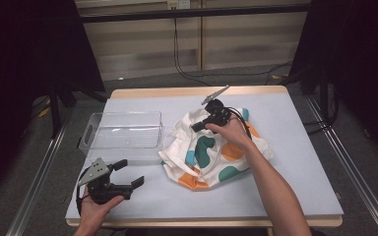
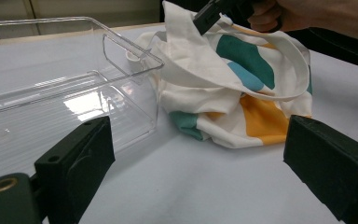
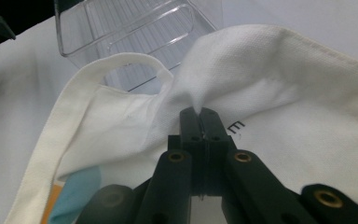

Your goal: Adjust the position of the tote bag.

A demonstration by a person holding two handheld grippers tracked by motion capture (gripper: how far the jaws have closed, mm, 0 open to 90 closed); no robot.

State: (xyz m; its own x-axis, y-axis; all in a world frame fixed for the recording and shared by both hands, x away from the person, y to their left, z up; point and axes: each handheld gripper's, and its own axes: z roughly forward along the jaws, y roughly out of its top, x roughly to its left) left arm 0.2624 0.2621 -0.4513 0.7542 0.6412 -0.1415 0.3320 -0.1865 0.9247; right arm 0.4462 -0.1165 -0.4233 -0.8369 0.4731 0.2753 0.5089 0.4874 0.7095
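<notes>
Right gripper view: tote bag (image 3: 279, 79) fold pinched between right tongs (image 3: 199, 114).

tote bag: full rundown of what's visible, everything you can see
The tote bag is white cloth with teal, light blue and orange blotches and long white strap handles. It lies crumpled in a heap mid-table on the pale mat, just right of the clear plastic bin. The right gripper pinches a fold of its upper edge, jaws closed. The left gripper sits apart, open.
</notes>
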